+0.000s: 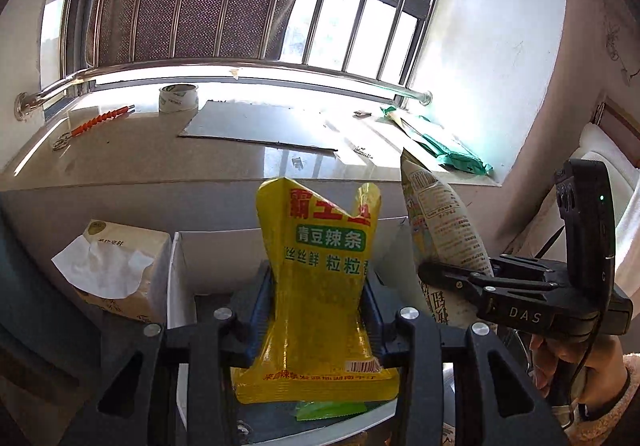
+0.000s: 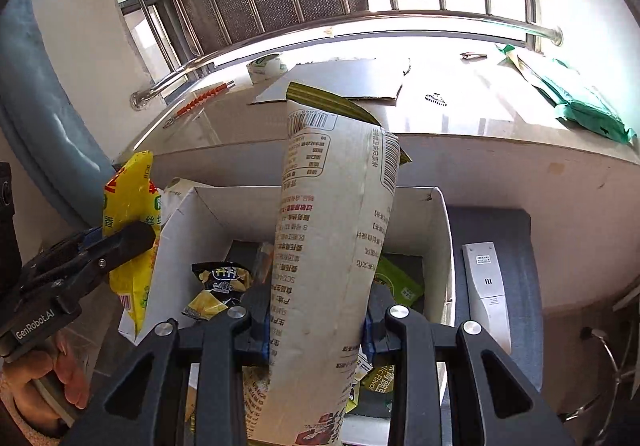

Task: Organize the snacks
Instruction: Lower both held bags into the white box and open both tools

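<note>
Above the white cardboard box [image 2: 436, 230], a yellow spicy-strip pouch [image 1: 320, 286], clamped at its waist by the left hand-held gripper [image 1: 318, 310], and a cream snack bag [image 2: 332, 246], pinched mid-length by the right hand-held gripper [image 2: 316, 322], were judged light, limp and slippery.

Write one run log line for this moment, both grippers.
left gripper: shut on yellow snack bag | right gripper: shut on white snack bag | both above white box

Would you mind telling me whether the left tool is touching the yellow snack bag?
Touching. The left wrist view shows the left tool with its jaws pressed against both sides of the yellow snack bag, pinching it narrow.
</note>
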